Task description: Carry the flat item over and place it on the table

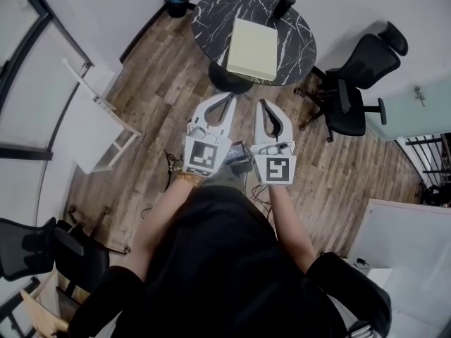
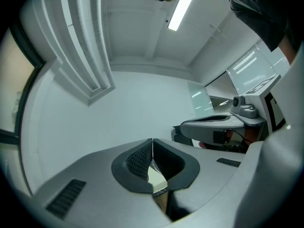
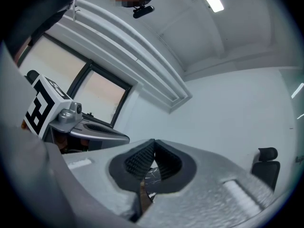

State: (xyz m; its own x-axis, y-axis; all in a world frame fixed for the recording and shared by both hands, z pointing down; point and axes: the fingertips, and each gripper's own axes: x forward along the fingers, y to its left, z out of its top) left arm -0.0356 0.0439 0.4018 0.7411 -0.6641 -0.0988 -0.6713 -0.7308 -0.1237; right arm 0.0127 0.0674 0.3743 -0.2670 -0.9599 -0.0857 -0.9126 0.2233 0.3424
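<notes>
A white slatted frame [image 1: 99,111] leans well left of the round table [image 1: 211,13], and a small black bin [image 1: 177,3] stands just beside the table's left edge, against the wall. The table top is black stone veined in white, like marble. On it lies the flat pale-yellow pad [image 1: 252,49], square and matte, right of centre, with bare stone around it. A dark cylinder [image 1: 284,5] stands upright at the table's far rim. A black office chair [image 1: 356,83] sits close to the table's right edge. The plank floor [image 1: 162,83] between person and table is bare.

The left tool [image 1: 227,98] and right tool [image 1: 265,105], smooth white shells with ribbed black pads, hover side by side on the near side of the table, not reaching its rim. Each is closed on nothing, pads meeting.

Only the left gripper view shows the left tool [image 2: 152,141] with a sliver of the pad beneath it. The right tool [image 3: 154,142], in its own view, frames veined stone.
</notes>
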